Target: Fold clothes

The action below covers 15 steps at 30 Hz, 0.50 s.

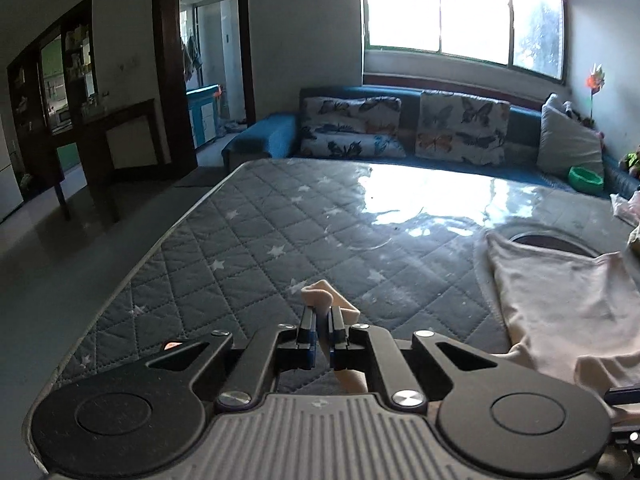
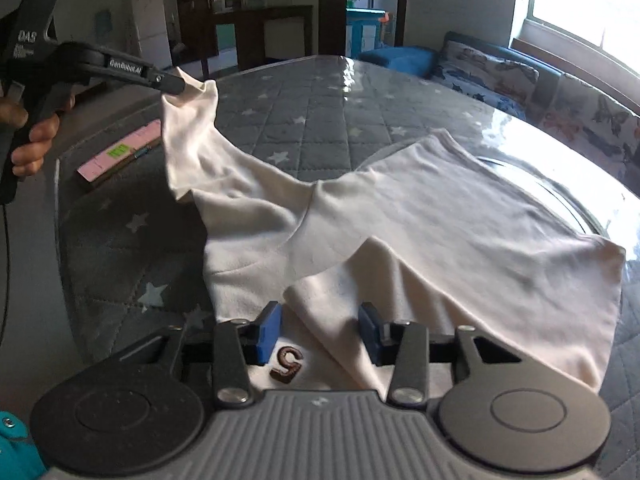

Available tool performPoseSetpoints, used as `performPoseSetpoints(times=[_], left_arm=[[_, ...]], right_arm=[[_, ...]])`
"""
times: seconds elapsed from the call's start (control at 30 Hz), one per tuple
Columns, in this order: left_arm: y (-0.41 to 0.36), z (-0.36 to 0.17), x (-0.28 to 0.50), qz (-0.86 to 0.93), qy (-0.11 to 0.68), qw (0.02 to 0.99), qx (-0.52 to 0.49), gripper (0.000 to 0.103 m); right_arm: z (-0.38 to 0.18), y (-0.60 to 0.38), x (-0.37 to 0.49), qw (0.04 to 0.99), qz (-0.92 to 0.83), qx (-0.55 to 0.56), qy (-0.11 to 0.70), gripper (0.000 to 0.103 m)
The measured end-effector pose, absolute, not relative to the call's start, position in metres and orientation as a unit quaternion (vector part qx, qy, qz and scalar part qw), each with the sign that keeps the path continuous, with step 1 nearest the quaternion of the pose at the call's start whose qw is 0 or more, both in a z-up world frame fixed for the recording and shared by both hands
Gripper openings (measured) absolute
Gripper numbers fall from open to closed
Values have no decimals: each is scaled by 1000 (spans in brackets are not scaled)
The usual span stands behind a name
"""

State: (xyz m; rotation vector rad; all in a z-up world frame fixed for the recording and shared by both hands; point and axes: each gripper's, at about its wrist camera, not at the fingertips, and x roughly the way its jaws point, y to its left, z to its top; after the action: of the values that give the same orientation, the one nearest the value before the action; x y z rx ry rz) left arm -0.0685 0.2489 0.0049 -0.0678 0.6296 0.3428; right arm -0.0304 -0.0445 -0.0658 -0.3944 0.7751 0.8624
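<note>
A white T-shirt (image 2: 440, 208) lies spread on the grey star-quilted table (image 2: 288, 120), with a brown figure 5 (image 2: 286, 364) on its near part. My left gripper (image 2: 178, 87) is shut on one corner of it and holds that corner lifted at the upper left, so the cloth stretches up from the table. In the left wrist view the pinched white cloth (image 1: 320, 296) sticks out past the closed left gripper (image 1: 322, 316), and the T-shirt (image 1: 560, 304) lies to the right. My right gripper (image 2: 320, 320) stands open low over the near hem. A fold of cloth lies between its blue pads (image 2: 270, 332).
A pink box (image 2: 120, 156) lies near the table's left edge. A round glass disc (image 2: 560, 188) sits beyond the shirt. A blue sofa with butterfly cushions (image 1: 460, 128) and a green bowl (image 1: 586, 179) stand behind the table. A person's hand (image 2: 36, 140) holds the left gripper's handle.
</note>
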Motion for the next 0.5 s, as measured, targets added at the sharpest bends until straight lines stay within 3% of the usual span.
performPoseSetpoints(times=[0.03, 0.1, 0.3, 0.5], left_arm=[[245, 3, -70, 169, 310, 935, -30, 6], [242, 1, -71, 174, 312, 934, -21, 7], [246, -2, -75, 182, 310, 933, -18, 15], [248, -3, -72, 187, 312, 931, -22, 16]], right_arm=[[-67, -45, -31, 822, 400, -188, 359, 19], [-63, -53, -29, 832, 391, -171, 355, 5], [-25, -126, -27, 891, 311, -101, 316, 4], [2, -221, -33, 934, 179, -48, 305, 4]])
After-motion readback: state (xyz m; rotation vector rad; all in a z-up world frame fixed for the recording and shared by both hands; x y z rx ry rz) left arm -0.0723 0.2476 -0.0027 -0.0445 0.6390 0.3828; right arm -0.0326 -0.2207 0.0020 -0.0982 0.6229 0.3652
